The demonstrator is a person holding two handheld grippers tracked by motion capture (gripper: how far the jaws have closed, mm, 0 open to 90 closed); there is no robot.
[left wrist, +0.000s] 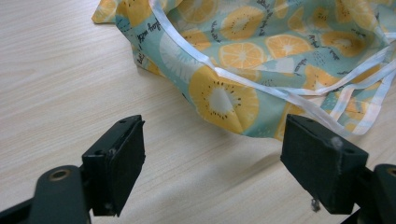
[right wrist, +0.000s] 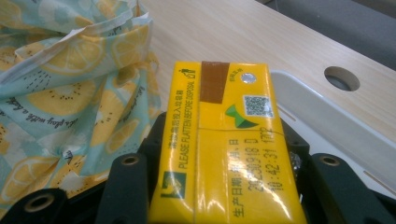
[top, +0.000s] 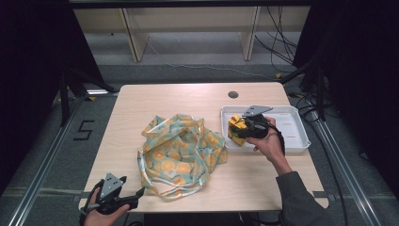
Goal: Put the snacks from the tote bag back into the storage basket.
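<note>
A yellow drink carton with printed text sits between the jaws of my right gripper, which is shut on it above the left end of the white tray. The carton is held over the tray's left edge. A crumpled cloth bag with a lemon and kiwi print and white handles lies in the middle of the table. The bag lies just beyond my left gripper, which stands open with bare table between its pads, at the table's front left corner.
The wooden table has a round cable hole near its back edge, left of the tray's far corner. Cables and table legs lie on the floor behind. Bare wood shows left of the bag.
</note>
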